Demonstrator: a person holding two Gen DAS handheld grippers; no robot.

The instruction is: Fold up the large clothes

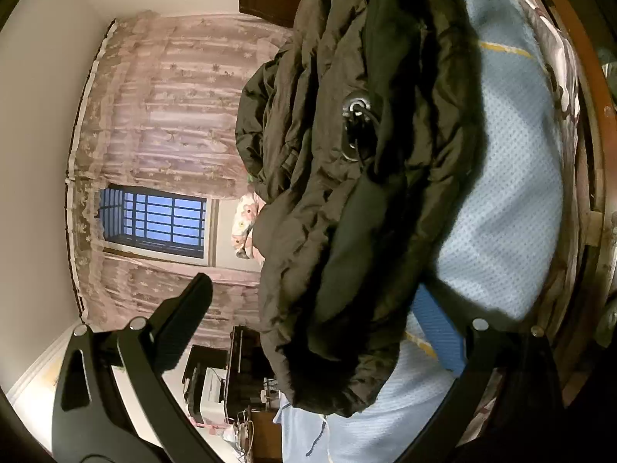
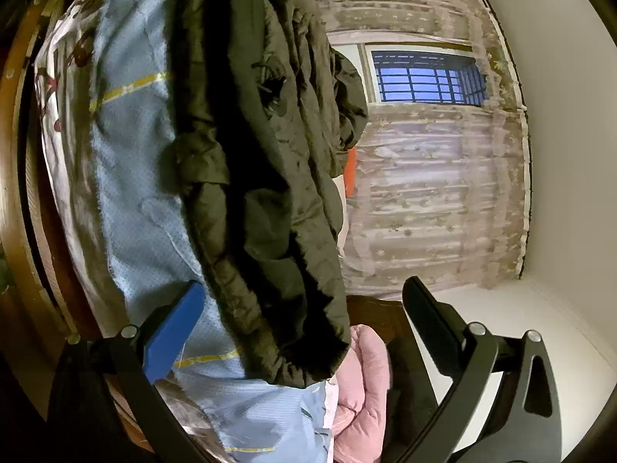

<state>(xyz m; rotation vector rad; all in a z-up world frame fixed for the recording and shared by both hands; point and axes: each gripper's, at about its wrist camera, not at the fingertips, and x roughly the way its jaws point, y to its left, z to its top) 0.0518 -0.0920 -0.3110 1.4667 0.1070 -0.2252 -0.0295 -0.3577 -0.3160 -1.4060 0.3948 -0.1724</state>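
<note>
**Jacket bunched on the bed, both grippers wide and empty**

Jacket [image 1: 347,193] first: we see a dark olive padded coat lying in a rumpled heap on the pale blue bedspread [image 1: 509,200], with a drawcord toggle [image 1: 356,110] showing near its middle. Our left gripper [image 1: 320,320] is spread wide with the near edge of the coat between its fingers, gripping nothing. Our right gripper [image 2: 308,320] is likewise spread wide around the coat's lower edge, holding nothing. We judge the coat soft, puffy and fairly bulky, with a slick shell that may slide out of a shallow pinch. We would take hold deep on a stitched hem or seam, one gripper at each end, before spreading it flat.
</note>
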